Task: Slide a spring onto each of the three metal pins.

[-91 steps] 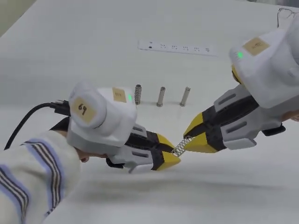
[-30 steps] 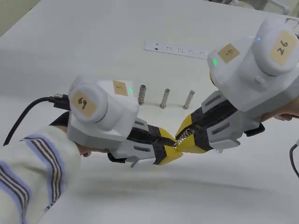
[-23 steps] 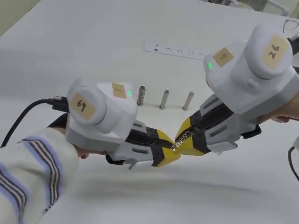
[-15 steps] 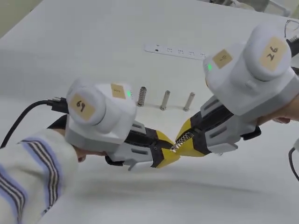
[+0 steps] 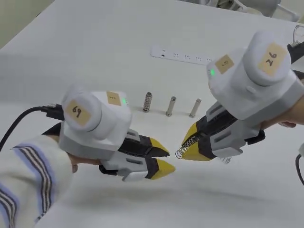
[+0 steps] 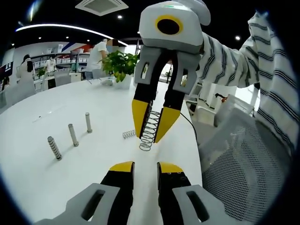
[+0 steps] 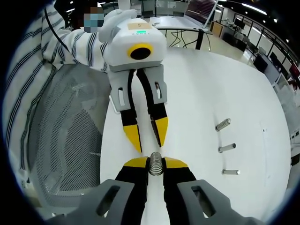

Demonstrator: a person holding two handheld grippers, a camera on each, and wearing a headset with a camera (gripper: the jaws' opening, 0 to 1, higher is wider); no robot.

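My right gripper (image 5: 189, 144) clamps a spring (image 5: 181, 150), its long axis pointing towards my parted, empty left gripper (image 5: 167, 159), while the bare middle pin (image 5: 171, 106) stands upright beyond both tips, nearer the right.

Right gripper (image 7: 156, 168) clamps a spring (image 7: 156, 161) between its yellow tips; the left gripper (image 7: 149, 143) faces it, jaws parted. Three pins (image 7: 226, 148) beyond, one apparently spring-wrapped.
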